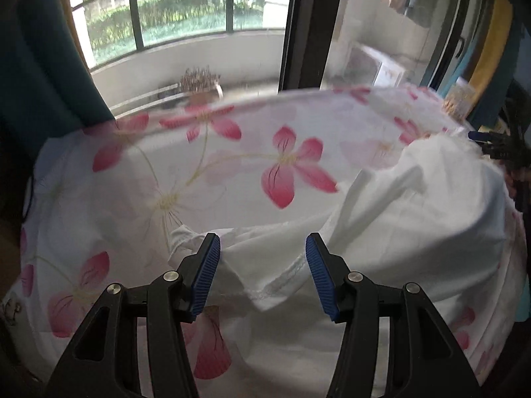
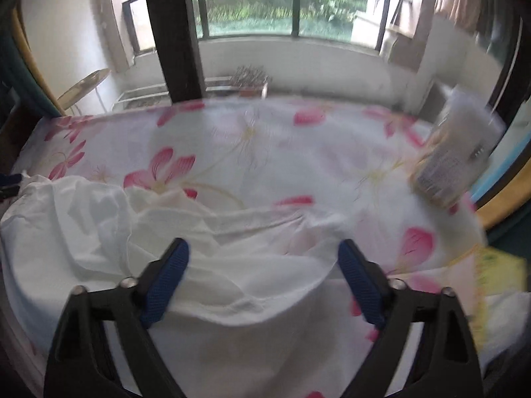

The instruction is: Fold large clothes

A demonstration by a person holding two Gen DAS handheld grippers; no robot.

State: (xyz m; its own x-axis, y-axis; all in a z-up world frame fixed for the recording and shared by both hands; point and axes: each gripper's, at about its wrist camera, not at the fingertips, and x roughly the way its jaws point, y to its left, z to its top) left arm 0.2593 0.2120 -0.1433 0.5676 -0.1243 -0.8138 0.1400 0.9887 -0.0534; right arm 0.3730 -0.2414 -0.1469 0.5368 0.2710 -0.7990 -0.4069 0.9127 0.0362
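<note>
Floral sheeting (image 1: 132,205) covers the bed, with the white garment (image 1: 415,225) rumpled on its near side. Both claws gape wide and empty: left claw (image 1: 262,275) over a stitched hem, right claw (image 2: 264,282) over loose cloth. Best to pinch each edge squarely, then pull taut.

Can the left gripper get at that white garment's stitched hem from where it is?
Probably yes: the left gripper is open, and the white garment has its stitched hem lying between the fingers, uncovered.
</note>
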